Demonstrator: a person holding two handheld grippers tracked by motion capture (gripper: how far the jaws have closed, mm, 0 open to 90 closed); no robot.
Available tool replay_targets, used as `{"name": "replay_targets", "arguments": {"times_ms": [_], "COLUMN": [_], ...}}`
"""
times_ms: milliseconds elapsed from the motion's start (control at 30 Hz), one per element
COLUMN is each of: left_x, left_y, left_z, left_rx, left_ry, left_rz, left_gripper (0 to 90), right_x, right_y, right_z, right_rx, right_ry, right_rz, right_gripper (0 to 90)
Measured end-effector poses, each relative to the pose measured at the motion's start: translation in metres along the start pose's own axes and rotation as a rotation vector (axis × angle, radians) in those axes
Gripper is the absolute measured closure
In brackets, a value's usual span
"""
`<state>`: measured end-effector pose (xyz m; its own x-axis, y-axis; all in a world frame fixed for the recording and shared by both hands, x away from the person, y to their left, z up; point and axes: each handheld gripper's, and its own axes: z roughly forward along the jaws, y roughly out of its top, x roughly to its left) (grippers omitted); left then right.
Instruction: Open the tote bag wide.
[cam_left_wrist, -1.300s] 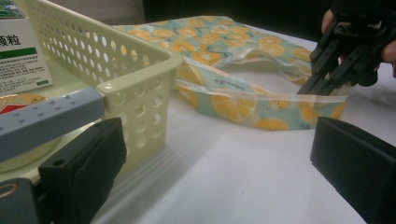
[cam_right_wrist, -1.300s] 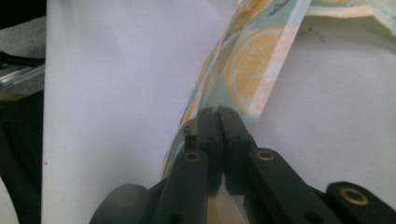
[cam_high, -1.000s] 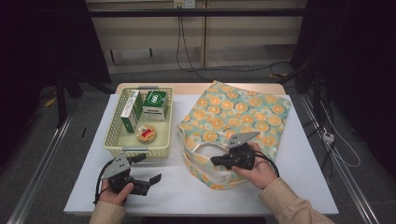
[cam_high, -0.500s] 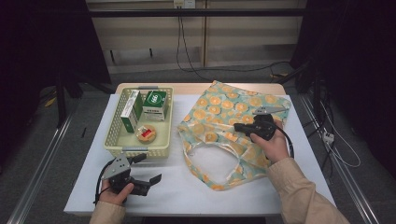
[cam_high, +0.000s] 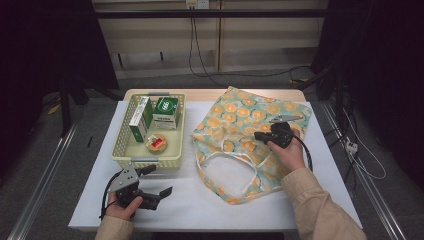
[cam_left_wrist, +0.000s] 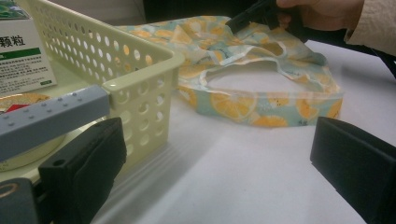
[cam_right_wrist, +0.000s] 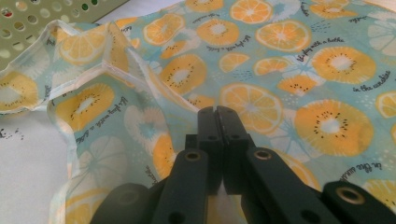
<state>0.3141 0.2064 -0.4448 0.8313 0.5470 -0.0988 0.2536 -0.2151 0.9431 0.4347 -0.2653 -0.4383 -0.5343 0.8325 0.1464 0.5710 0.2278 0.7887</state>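
Spreading fruit-print bag (cam_high: 250, 135) flat near counter (cam_high: 190, 200) right edge.
Right hand-held gripper (cam_high: 260, 135) pressed together, whether pinching cloth unclear; left hand-held gripper (cam_high: 162, 191) spread, idle; next, probably loading basket (cam_high: 150, 161) items.

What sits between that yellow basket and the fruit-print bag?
Nothing: between the basket and the bag lies a bare strip of white table, seen in the high view and the left gripper view.

We see a pale yellow perforated plastic basket (cam_high: 123, 145) on the white table (cam_high: 200, 210), holding two green-and-white cartons (cam_high: 152, 115) upright and a round orange-topped tub (cam_high: 156, 143) beside them.
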Motion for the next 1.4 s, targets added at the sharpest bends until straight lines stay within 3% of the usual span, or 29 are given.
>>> {"name": "replay_targets", "arguments": {"times_ms": [67,167,267,467,533,667,767,1133,1233,1400], "left_x": [0.0,0.0,-0.001,-0.002,-0.003,-0.003,-0.003,-0.002,-0.002,-0.001], "left_y": [0.0,0.001,0.001,0.002,0.003,0.003,0.003,0.001,0.002,0.001], "left_z": [0.0,0.001,0.0,0.002,0.003,0.004,0.004,0.004,0.003,0.002], "left_rx": [0.003,0.003,0.001,-0.002,-0.008,0.001,-0.001,0.007,0.001,-0.003], "left_ry": [0.001,0.002,-0.001,0.0,-0.004,-0.007,-0.003,-0.007,-0.003,0.0], "left_rz": [0.001,0.01,0.005,-0.003,-0.005,0.009,0.002,0.002,-0.002,-0.005], "left_gripper": [3.2,3.2,3.2,3.2,3.2,3.2,3.2,3.2,3.2,3.2], "right_x": [0.0,0.005,0.011,0.038,0.05,0.073,0.082,0.074,0.072,0.065], "right_y": [0.0,0.004,0.008,0.019,0.022,0.017,0.01,-0.013,-0.015,-0.011], "right_z": [-0.001,-0.007,-0.016,-0.039,-0.045,-0.042,-0.034,0.001,0.005,0.0], "right_rx": [-0.008,-0.026,-0.04,-0.035,-0.044,0.001,0.028,0.122,0.143,0.1], "right_ry": [-0.009,-0.03,-0.013,0.011,0.055,0.105,0.106,0.094,0.065,0.065], "right_rz": [0.0,-0.017,-0.036,-0.133,-0.153,-0.235,-0.273,-0.248,-0.257,-0.217], "right_gripper": [83.8,69.0,62.4,50.0,50.4,53.5,55.9,58.2,60.4,69.8]}}
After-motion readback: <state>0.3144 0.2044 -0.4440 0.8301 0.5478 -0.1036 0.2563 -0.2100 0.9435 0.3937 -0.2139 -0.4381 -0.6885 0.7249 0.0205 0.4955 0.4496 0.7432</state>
